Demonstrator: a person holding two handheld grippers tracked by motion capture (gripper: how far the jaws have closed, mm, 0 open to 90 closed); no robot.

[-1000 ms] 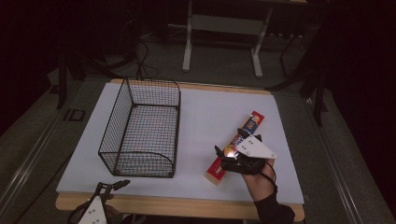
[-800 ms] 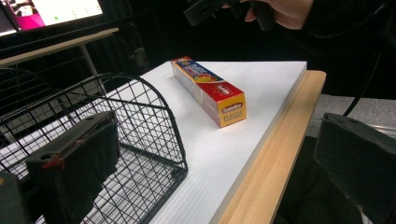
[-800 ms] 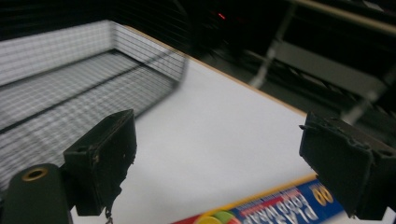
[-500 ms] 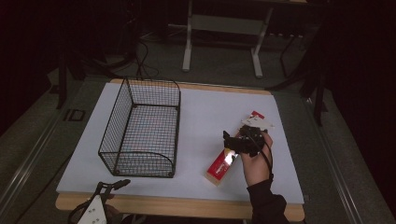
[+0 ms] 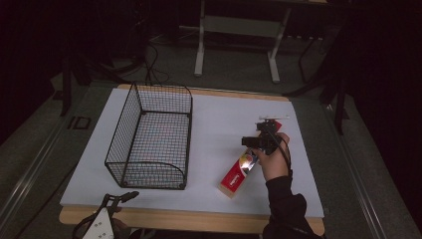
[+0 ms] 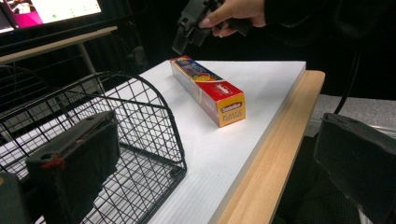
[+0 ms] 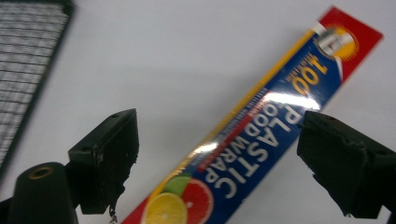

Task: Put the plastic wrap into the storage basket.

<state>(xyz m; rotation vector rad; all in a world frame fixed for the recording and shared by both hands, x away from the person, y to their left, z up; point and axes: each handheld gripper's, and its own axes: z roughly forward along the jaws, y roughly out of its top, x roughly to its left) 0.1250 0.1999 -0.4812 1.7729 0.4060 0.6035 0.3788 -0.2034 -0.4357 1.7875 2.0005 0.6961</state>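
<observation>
Lying flat on the white desk (image 5: 219,124), right of the wire basket (image 5: 152,137): plastic wrap box (image 5: 240,174). Hovering over the box's far half, jaws spread wide, gripping nothing: right tongs (image 5: 259,142). Resting at the desk's near-left edge, jaws spread, empty: left tongs (image 5: 119,199).

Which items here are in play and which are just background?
In play:
- right gripper, open, above the wrap box
- plastic wrap box, lying flat on the table
- wire basket, empty, probably where the box goes

Background:
- left gripper, open, at the table's near edge
- table
- metal stand behind the table
</observation>
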